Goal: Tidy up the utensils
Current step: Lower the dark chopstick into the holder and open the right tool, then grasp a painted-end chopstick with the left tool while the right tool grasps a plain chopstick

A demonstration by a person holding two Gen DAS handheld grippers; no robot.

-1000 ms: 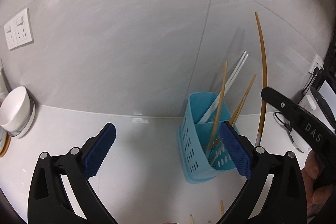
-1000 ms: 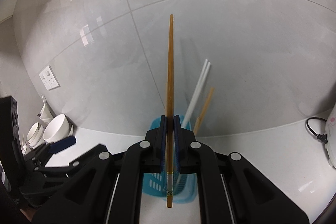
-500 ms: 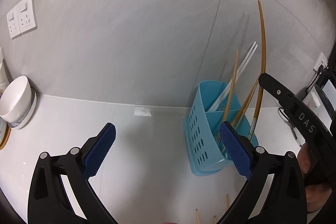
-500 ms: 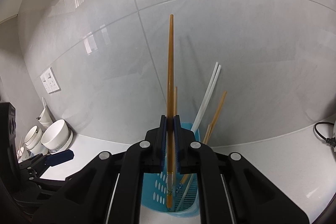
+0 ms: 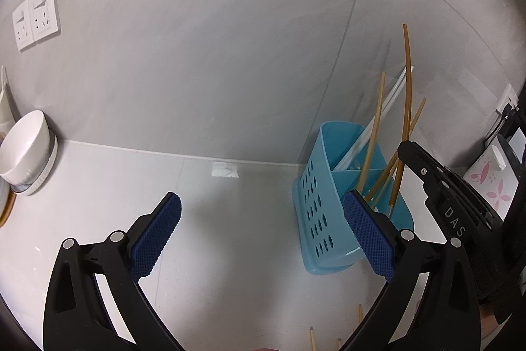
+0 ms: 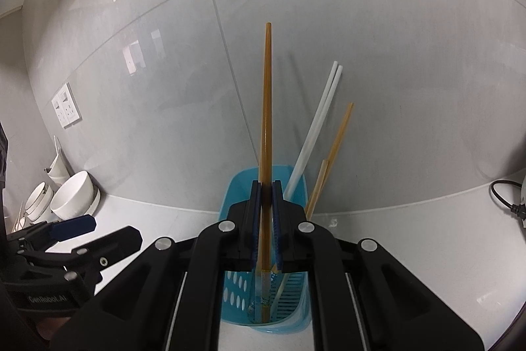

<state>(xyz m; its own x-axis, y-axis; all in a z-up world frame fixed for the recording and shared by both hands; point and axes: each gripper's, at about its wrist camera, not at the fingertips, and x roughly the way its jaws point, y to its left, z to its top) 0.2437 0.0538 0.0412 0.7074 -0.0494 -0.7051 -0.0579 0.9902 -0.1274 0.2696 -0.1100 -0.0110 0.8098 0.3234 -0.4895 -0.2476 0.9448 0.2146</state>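
Note:
My right gripper (image 6: pixel 267 203) is shut on a long brown chopstick (image 6: pixel 266 107) that stands upright, its lower end inside the blue perforated utensil holder (image 6: pixel 235 295). The left wrist view shows the same chopstick (image 5: pixel 407 94) dipping into the holder (image 5: pixel 315 209), with the right gripper's black finger (image 5: pixel 437 176) beside it. A pair of white chopsticks (image 6: pixel 315 127) and thinner wooden chopsticks (image 6: pixel 335 147) lean in the holder. My left gripper (image 5: pixel 259 236) stands open with nothing between its blue pads, left of the holder.
White bowls (image 6: pixel 70 199) are stacked at the left by the tiled wall, under a double wall socket (image 5: pixel 36 13). A few wooden chopstick tips (image 5: pixel 312 339) lie on the white counter near the bottom edge. A black cable (image 6: pixel 506 199) lies at the right.
The right gripper has sunk with the brown chopstick, whose lower end went from above the holder to inside it. The left gripper stayed open and hardly moved.

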